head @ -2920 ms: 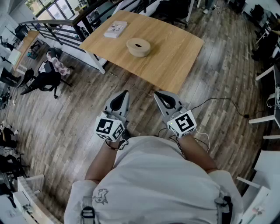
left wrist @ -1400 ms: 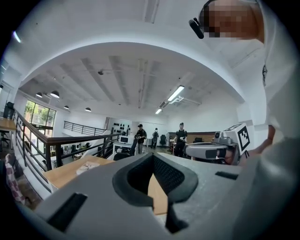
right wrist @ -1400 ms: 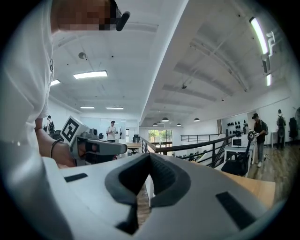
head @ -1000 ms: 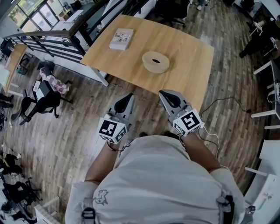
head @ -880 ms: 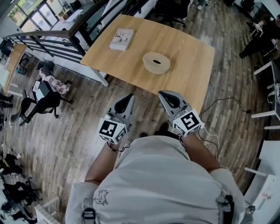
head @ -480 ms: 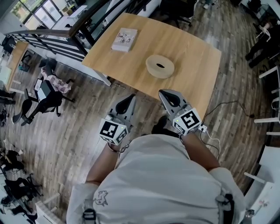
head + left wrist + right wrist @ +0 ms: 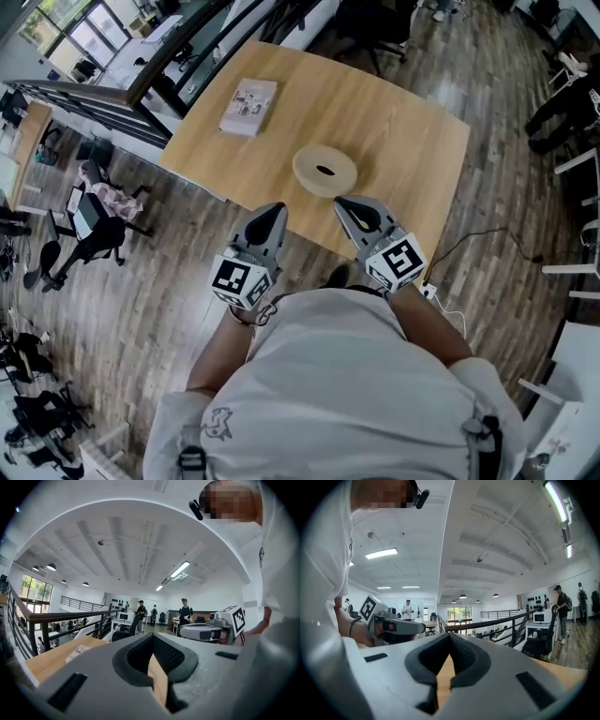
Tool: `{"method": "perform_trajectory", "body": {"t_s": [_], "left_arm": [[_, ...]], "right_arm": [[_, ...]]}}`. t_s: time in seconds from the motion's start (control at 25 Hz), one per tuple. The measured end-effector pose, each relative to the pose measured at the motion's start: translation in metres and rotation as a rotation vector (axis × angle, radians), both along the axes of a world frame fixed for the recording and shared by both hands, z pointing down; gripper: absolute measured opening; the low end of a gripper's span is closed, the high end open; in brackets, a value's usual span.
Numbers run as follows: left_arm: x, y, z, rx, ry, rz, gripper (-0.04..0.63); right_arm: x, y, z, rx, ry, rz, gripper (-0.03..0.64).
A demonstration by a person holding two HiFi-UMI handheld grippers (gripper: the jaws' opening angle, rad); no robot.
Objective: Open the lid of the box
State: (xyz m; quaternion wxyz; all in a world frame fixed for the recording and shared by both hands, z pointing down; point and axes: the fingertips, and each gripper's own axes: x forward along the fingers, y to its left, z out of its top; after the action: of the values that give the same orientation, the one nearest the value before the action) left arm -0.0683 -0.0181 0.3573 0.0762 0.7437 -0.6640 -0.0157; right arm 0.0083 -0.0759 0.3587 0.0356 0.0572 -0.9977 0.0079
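Round box [image 7: 324, 172] lies flat, hole up; left gripper [image 7: 272, 208], right gripper [image 7: 342, 202] fingers clenched empty.

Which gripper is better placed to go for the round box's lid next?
Right, probably. The right gripper points toward the round box and is nearer to it; the left gripper sits further off to the side. Both are shut and empty.

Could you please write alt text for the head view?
From above, a white-shirted person holds the left gripper and right gripper, both shut and empty, by the near edge of a wooden table. On it lie a round tan box with a dark centre hole and, farther off, a flat rectangular packet.
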Motion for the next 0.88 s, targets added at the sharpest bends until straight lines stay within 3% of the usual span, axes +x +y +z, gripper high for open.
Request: {"method": "perform_trajectory", "body": {"t_s": [0.48, 0.88], "left_arm": [[0.005, -0.076, 0.005, -0.019, -0.003, 0.078, 0.003], [-0.014, -0.13, 0.009, -0.034, -0.025, 0.267, 0.003]], "right_arm": [[0.012, -0.068, 0.004, -0.025, 0.001, 0.075, 0.003], [-0.017, -0.103, 0.01, -0.037, 0.035, 0.195, 0.003]]}}
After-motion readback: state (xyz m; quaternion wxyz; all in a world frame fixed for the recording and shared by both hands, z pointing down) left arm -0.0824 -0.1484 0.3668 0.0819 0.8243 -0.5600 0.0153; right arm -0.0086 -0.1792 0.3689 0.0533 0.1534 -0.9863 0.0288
